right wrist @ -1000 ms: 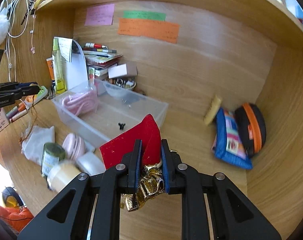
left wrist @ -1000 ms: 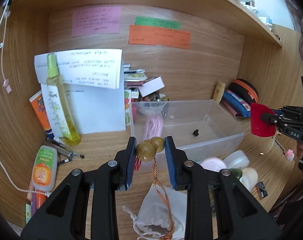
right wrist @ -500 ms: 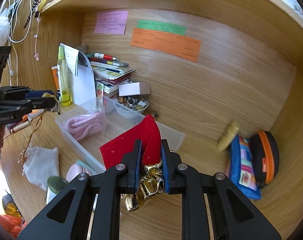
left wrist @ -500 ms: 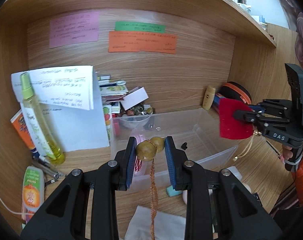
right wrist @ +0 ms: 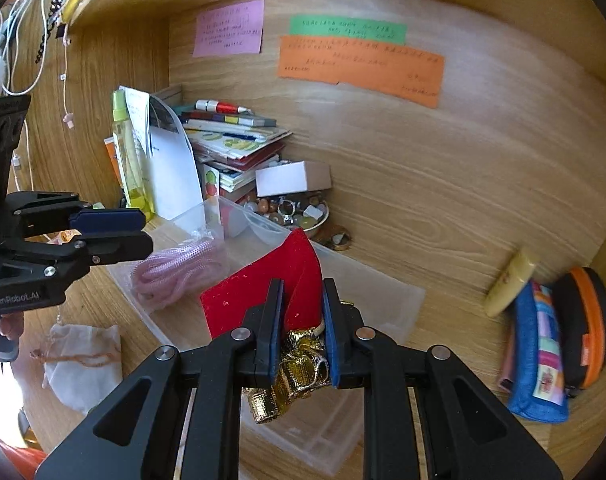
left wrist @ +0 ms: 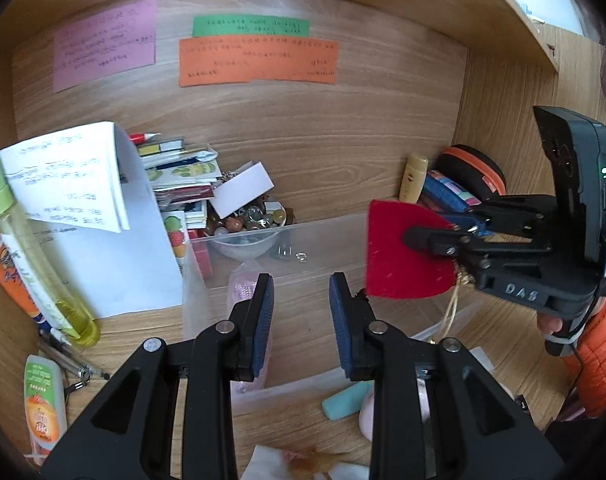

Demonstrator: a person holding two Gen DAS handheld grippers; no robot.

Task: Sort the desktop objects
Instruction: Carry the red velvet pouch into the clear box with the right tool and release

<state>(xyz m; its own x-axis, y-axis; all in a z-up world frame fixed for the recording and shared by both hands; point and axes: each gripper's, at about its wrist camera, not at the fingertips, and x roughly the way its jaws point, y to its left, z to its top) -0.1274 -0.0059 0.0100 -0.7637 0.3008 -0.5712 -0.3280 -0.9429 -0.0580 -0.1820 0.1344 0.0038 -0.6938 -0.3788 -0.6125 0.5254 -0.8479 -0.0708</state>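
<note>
Red felt pouch (right wrist: 263, 292) with gold ribbon trim (right wrist: 299, 372): clamped in the right gripper (right wrist: 301, 320), pads pressing on both sides of the fold, jaws narrow. Pouch hangs over the clear plastic bin (right wrist: 383, 300). From the left wrist view the same pouch (left wrist: 407, 256) shows at right, over the bin's right end, a gold cord (left wrist: 451, 312) dangling below it.

Left gripper (left wrist: 301, 308): jaws part-way apart, nothing between the pads in this frame. It points over the near wall of the bin (left wrist: 327, 236). In the right wrist view it (right wrist: 115, 232) sits at the bin's left end, above the pink coiled cord (right wrist: 175, 272) lying inside the bin.

On the desk in front of the bin: white drawstring bag (right wrist: 83, 364) with an orange tassel cord (right wrist: 79, 358) lying across it; a teal eraser-like block (left wrist: 347, 398) just beside a pale pink item, partly hidden.

Behind the bin: small bowl of beads and rings (right wrist: 299, 216), a white card box (right wrist: 291, 178) propped on it, a stack of books (right wrist: 235, 140) with a red-white pen (right wrist: 219, 107) on top.

Left side: folded paper sheets (left wrist: 83, 184), tall yellow-green spray bottle (left wrist: 35, 256) leaning, orange-label tube (left wrist: 43, 404) flat on the desk.

Right corner: tan tube (right wrist: 511, 284), blue striped pouch (right wrist: 539, 356), black-orange round case (right wrist: 587, 324), all touching.

Back wall: pink (right wrist: 229, 28), green (right wrist: 347, 30), orange (right wrist: 359, 70) notes.
</note>
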